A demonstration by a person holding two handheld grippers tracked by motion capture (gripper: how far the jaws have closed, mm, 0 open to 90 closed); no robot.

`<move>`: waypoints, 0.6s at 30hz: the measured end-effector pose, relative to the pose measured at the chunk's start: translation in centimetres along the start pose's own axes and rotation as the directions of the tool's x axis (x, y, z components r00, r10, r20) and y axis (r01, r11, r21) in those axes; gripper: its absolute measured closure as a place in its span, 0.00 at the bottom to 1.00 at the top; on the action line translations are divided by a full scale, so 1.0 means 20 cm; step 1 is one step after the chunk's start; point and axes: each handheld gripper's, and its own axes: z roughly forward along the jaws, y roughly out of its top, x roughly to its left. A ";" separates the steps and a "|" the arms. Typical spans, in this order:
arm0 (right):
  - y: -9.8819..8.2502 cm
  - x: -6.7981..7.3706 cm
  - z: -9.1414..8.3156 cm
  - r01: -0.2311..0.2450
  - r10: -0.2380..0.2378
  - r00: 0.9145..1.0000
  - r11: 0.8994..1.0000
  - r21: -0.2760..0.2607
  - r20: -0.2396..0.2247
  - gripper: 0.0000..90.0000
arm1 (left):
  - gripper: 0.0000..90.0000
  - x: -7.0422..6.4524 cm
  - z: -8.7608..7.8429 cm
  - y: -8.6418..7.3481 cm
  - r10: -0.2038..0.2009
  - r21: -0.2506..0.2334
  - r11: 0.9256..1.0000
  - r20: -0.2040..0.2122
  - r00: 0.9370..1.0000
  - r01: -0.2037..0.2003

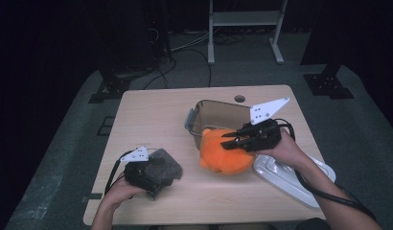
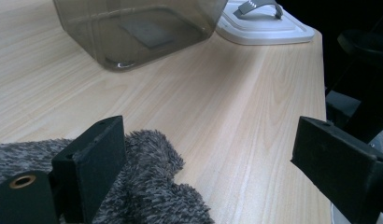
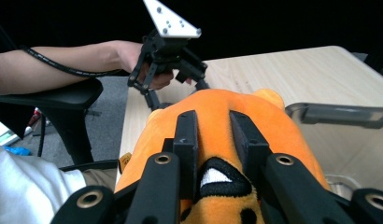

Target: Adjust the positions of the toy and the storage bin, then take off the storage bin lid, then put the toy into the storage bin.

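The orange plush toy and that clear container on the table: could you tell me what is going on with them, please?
A person is working at the table with a gripper in each hand. The right gripper is shut on the orange plush toy, holding it at the near rim of the clear container. The container's white lid lies off to the right. The left gripper rests with its jaws open at a grey fuzzy cloth near the table's front left.

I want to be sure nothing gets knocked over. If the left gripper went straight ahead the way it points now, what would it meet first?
Probably the clear container: it stands ahead of the left gripper, slightly to one side, across bare table. The grey furry cloth already lies beside one jaw. Depth is hard to judge.
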 end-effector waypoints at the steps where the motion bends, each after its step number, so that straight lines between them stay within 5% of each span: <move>1: 0.01 0.00 -0.01 0.000 0.000 1.000 1.000 0.000 0.002 0.82 | 0.10 0.00 0.00 0.00 0.000 0.001 1.000 0.000 1.000 0.000; 18: 0.15 -0.11 -0.10 0.004 -0.003 0.999 1.000 -0.020 0.050 0.81 | 0.10 0.00 0.00 0.00 0.005 0.007 1.000 0.000 1.000 -0.005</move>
